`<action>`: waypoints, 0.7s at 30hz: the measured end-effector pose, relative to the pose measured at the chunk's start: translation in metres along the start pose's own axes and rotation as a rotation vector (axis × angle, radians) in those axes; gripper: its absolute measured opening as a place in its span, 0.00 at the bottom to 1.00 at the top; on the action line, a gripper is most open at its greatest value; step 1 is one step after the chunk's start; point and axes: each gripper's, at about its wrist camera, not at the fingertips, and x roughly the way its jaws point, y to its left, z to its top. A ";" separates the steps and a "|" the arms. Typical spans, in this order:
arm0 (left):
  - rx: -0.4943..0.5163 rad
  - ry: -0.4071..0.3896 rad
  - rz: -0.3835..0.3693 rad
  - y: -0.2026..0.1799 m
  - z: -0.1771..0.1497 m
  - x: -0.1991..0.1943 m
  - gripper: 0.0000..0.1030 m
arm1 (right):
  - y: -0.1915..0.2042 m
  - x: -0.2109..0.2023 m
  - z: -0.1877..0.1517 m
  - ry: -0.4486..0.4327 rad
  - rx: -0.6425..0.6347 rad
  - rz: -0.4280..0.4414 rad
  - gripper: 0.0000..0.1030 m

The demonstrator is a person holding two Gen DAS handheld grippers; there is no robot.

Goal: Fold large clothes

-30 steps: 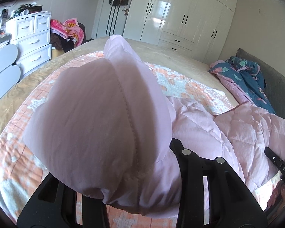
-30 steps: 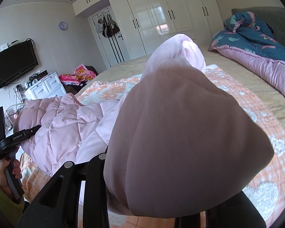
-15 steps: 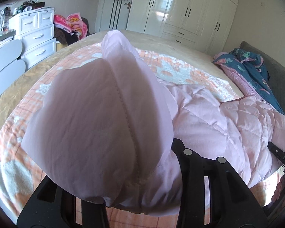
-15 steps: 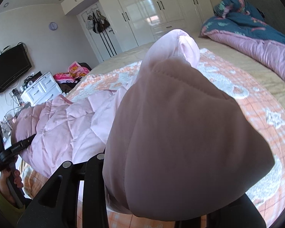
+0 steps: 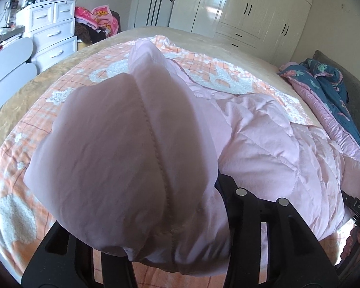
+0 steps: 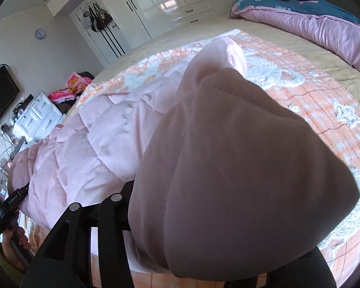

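A large pale pink quilted coat [image 5: 276, 148] lies across the orange and white blanket [image 5: 19, 163] on the bed. My left gripper [image 5: 170, 244] is shut on a bunched end of the pink coat, which bulges over the fingers and hides their tips. My right gripper [image 6: 204, 252] is shut on another bunched end of the same coat [image 6: 88, 158], which also covers its fingertips. The coat's body stretches between the two grippers. The other handheld gripper shows at the edge of each view.
A blue and pink duvet [image 5: 333, 100] is heaped at the bed's head, seen too in the right wrist view [image 6: 300, 19]. White wardrobes [image 5: 252, 12] stand behind the bed. A white drawer chest [image 5: 52, 38] and a pile of clothes [image 5: 93, 21] are beside the bed.
Both grippers have tilted down and moved lower towards the bed with the coat ends still held. More of the coat now rests on the blanket.
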 end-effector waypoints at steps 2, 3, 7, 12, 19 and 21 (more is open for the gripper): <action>-0.003 0.003 -0.001 -0.001 -0.001 0.001 0.36 | -0.003 0.007 -0.001 0.025 0.029 -0.015 0.56; -0.003 0.005 -0.001 -0.001 -0.001 0.001 0.36 | -0.005 0.010 -0.001 0.034 0.044 -0.016 0.58; -0.004 0.007 -0.001 -0.002 -0.002 0.002 0.37 | -0.022 0.016 -0.004 0.067 0.156 -0.028 0.86; -0.008 0.010 -0.003 0.001 -0.001 0.003 0.37 | -0.029 0.012 -0.008 0.067 0.218 -0.029 0.95; -0.017 0.013 -0.006 0.003 -0.002 0.003 0.39 | -0.030 -0.011 -0.012 0.038 0.230 -0.063 0.95; -0.023 0.020 -0.009 0.006 -0.002 0.003 0.42 | -0.027 -0.017 -0.014 0.029 0.235 -0.072 0.95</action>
